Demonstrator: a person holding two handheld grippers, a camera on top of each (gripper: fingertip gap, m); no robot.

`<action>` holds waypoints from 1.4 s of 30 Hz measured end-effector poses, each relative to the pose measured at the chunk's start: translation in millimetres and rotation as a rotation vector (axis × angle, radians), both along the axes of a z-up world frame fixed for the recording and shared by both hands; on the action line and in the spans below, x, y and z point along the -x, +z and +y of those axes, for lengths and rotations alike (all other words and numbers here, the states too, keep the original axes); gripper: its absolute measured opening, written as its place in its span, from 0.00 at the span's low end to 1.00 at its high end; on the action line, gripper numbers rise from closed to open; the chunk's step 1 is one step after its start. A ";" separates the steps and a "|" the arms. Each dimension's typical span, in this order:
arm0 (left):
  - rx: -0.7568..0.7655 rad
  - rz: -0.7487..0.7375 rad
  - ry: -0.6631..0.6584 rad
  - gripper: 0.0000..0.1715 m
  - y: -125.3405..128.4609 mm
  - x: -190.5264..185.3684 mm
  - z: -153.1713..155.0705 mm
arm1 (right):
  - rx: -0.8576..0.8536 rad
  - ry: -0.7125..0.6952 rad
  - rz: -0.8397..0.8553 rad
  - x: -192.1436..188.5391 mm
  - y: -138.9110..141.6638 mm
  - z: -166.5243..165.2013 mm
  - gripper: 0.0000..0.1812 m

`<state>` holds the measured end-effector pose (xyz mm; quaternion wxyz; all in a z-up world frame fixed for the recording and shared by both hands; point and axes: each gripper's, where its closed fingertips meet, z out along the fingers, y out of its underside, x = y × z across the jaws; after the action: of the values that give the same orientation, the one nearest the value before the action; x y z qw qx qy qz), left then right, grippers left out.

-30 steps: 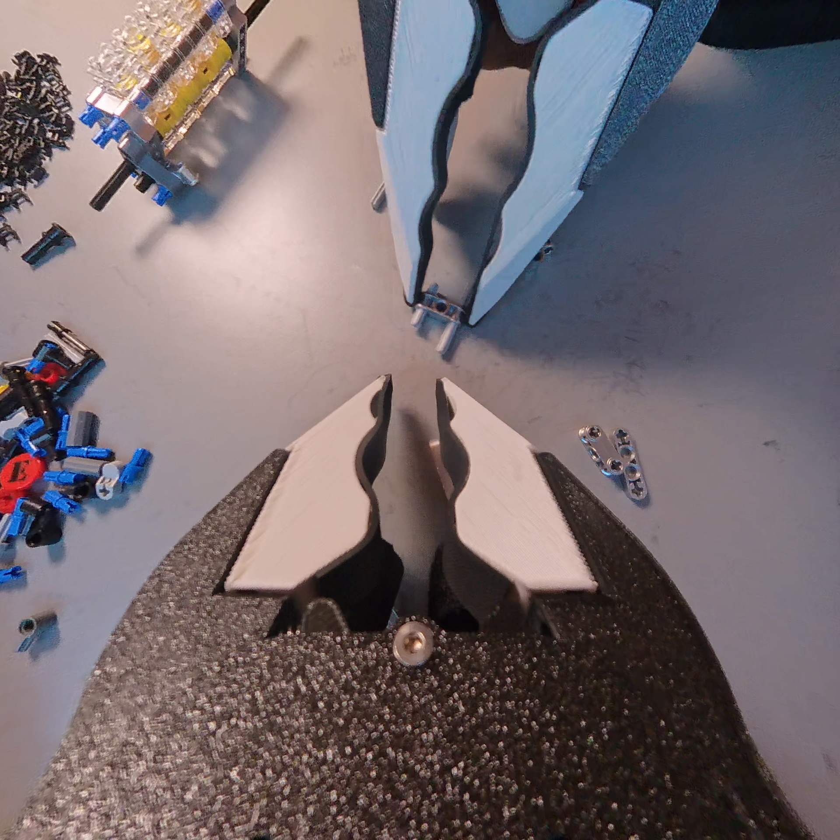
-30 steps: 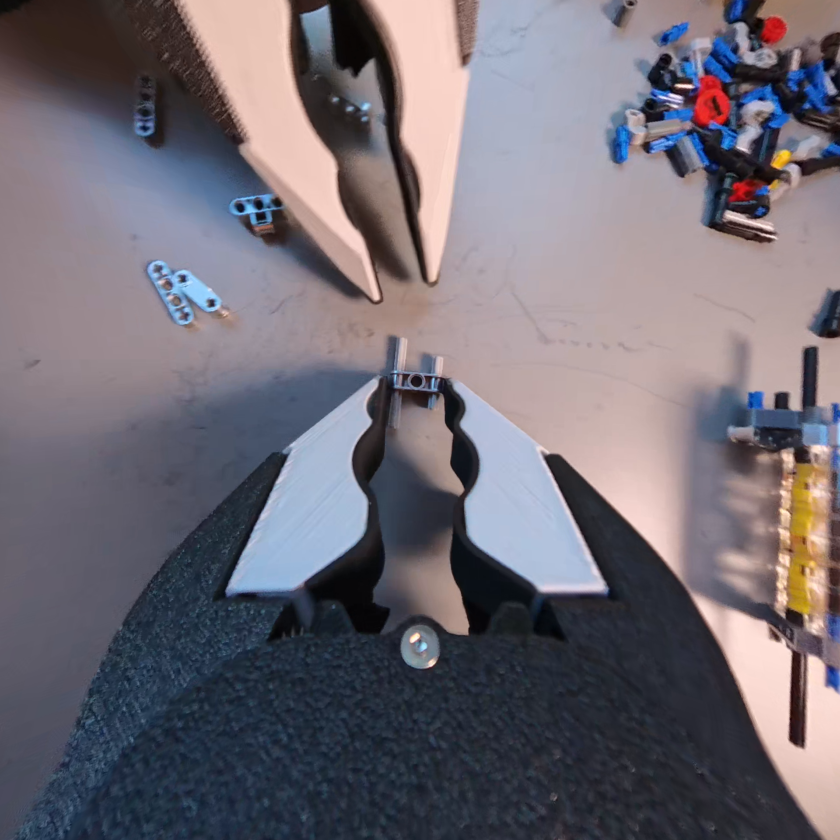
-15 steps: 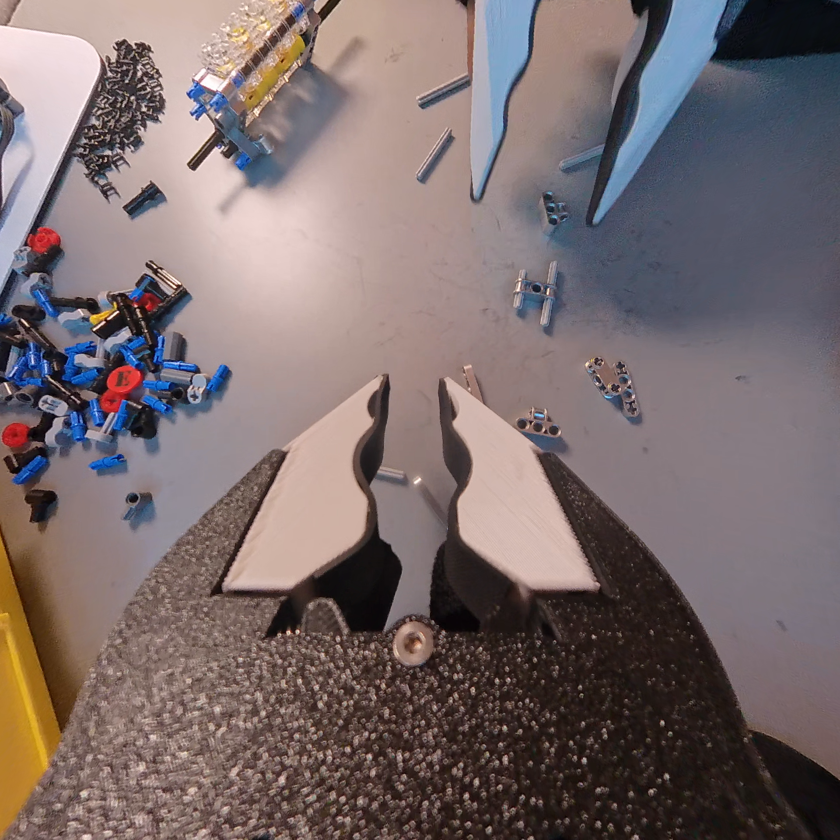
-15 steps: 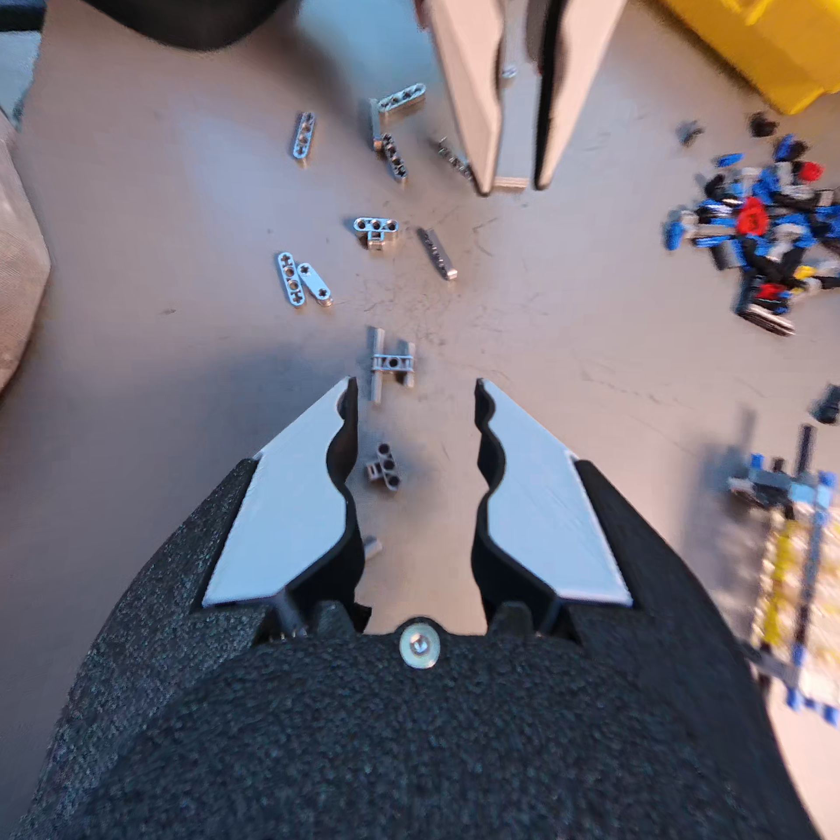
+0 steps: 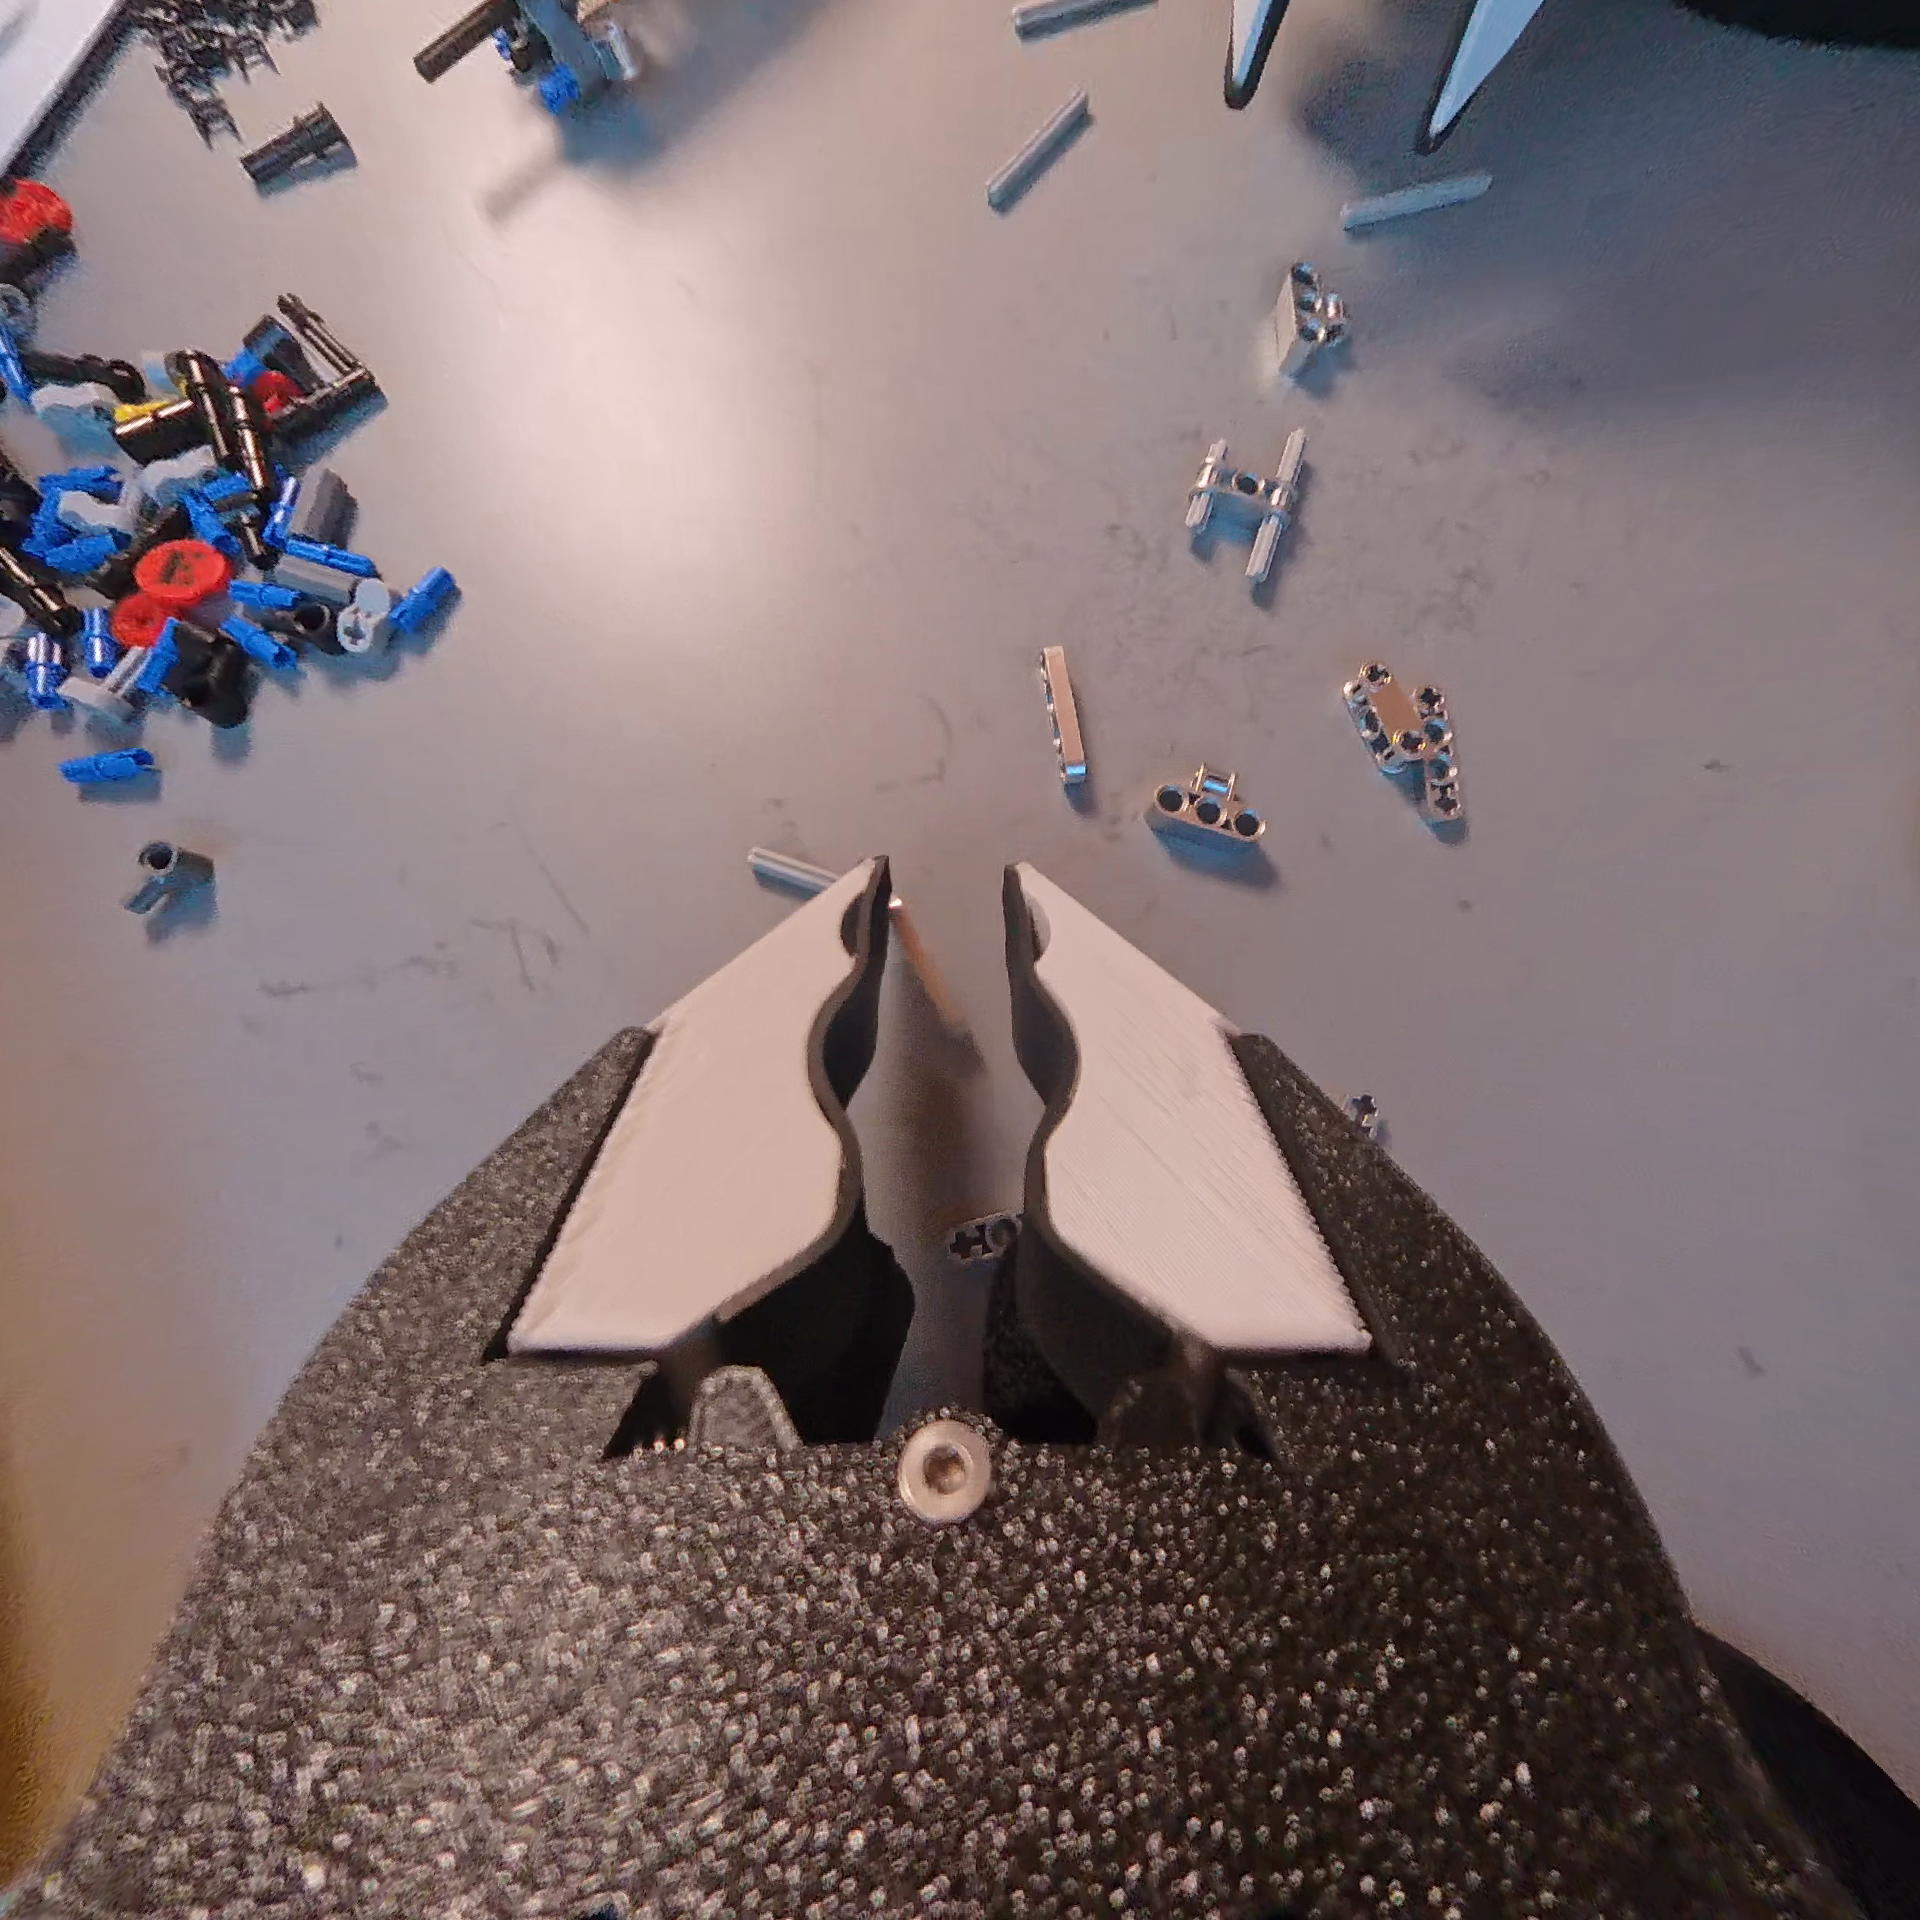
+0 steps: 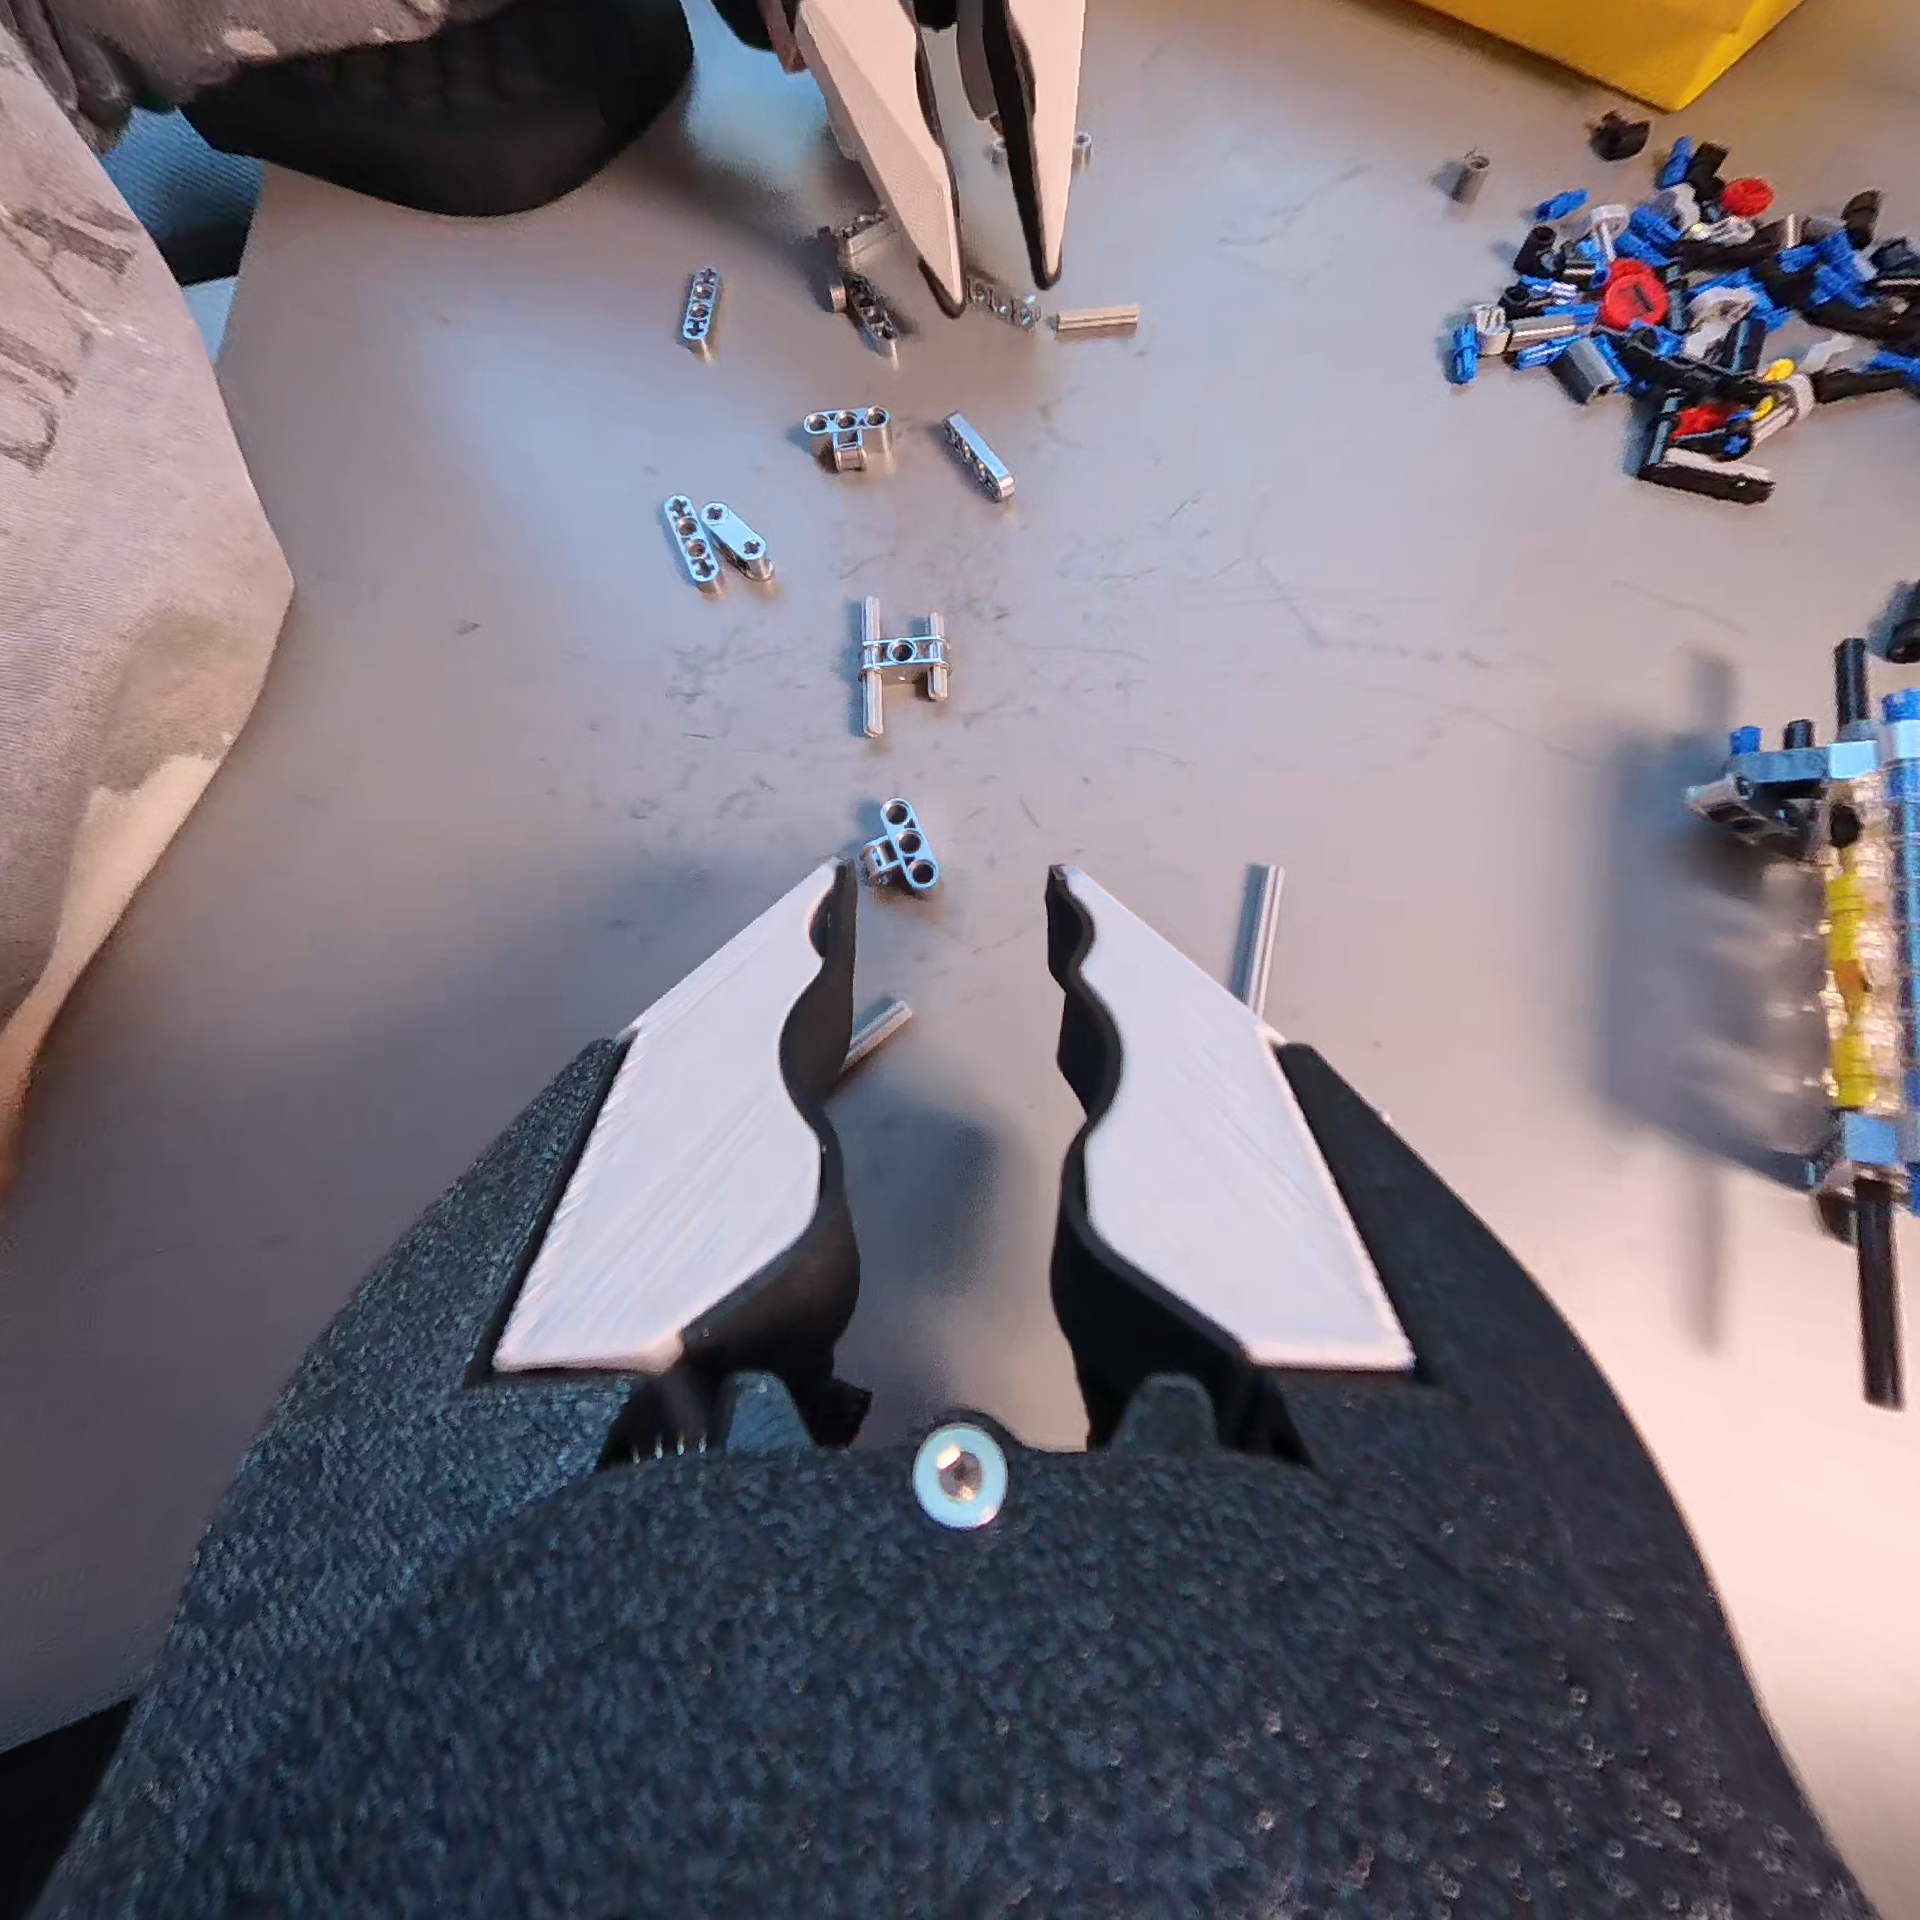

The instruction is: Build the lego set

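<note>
A small grey H-shaped piece, a beam with two axles [image 5: 1247, 501], lies loose on the grey table; it also shows in the right wrist view [image 6: 904, 662]. My right gripper [image 6: 948, 873] is open and empty, low over the table, with a small grey connector [image 6: 902, 857] just ahead of its left fingertip. Its fingertips [image 5: 1247, 83] show at the top of the left wrist view. My left gripper [image 5: 945, 871] is narrowly open and empty over a thin grey axle [image 5: 925, 966]. In the right wrist view it [image 6: 997, 286] hovers over a small grey beam [image 6: 1003, 304].
Loose grey beams [image 6: 712, 540] and axles [image 6: 1257, 930] lie scattered around. A pile of blue, black and red pieces [image 5: 177, 540] [image 6: 1683, 312], a partly built assembly with yellow parts [image 6: 1860, 987], a yellow bin [image 6: 1662, 42] and a person's sleeve [image 6: 114, 582] border the area.
My right gripper has let go of the H-shaped piece, opened wide and drawn back from it. My left gripper has also drawn back, keeping its narrow gap.
</note>
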<state>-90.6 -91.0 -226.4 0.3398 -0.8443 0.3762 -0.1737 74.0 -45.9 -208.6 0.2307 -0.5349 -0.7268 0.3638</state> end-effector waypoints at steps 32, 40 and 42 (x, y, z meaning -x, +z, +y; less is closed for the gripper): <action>0.071 -0.961 -0.088 0.01 107.3 -78.7 2.7 | -0.155 -0.179 0.469 49.8 64.1 11.0 0.20; 0.243 -1.256 -0.064 0.01 125.2 -98.9 11.9 | -0.210 -0.148 0.611 74.9 85.5 -22.1 0.34; 0.302 -1.292 -0.077 0.01 122.0 -101.2 8.7 | -0.258 -0.157 0.651 75.2 94.0 -24.0 0.32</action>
<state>10.5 -82.3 -104.4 0.3687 -0.5946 0.0982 -0.7077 -1.2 -69.9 -114.6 0.5430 -0.4114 -0.6119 0.4017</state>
